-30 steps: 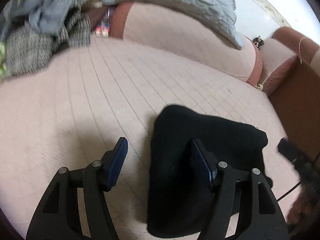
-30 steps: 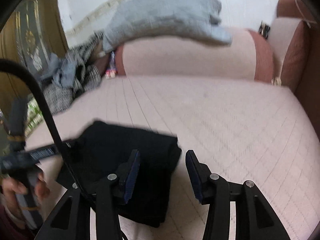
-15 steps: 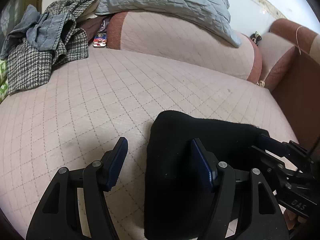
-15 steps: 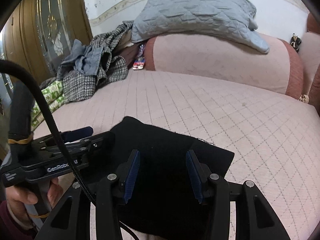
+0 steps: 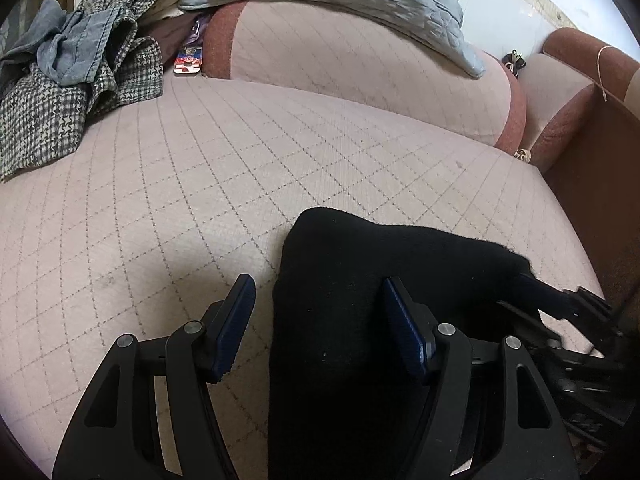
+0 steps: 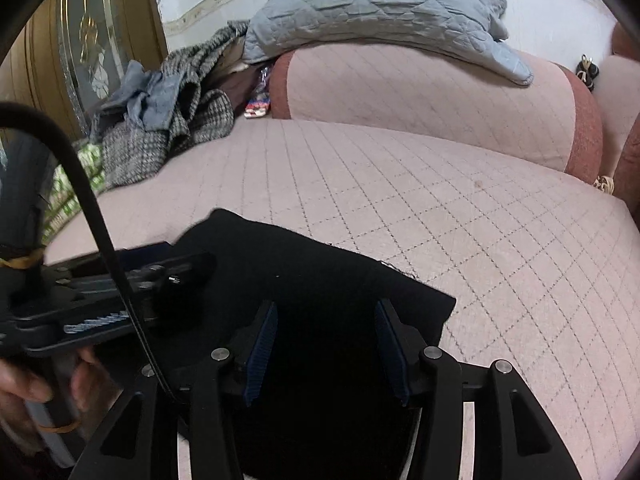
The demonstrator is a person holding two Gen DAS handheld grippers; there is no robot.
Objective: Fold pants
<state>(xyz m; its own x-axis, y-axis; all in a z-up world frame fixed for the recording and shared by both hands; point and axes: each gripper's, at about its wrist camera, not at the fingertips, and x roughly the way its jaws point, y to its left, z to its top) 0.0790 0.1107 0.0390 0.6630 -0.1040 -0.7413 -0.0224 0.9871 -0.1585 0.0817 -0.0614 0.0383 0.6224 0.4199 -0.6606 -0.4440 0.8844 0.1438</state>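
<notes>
We see the folded black fabric pants (image 5: 360,320) lying on the pink quilted sofa seat (image 5: 200,184), near its front edge. The left gripper (image 5: 316,312) stands wide open; its left pad sits over bare cushion and its right pad over the pants, gripping nothing. The right gripper (image 6: 326,338) is about half open and its jaws are opening; the pants lie beneath and between them, unclamped. A grey quilted blanket (image 6: 376,4) drapes the backrest, and checked and blue clothes (image 5: 72,76) are heaped at the far left.
</notes>
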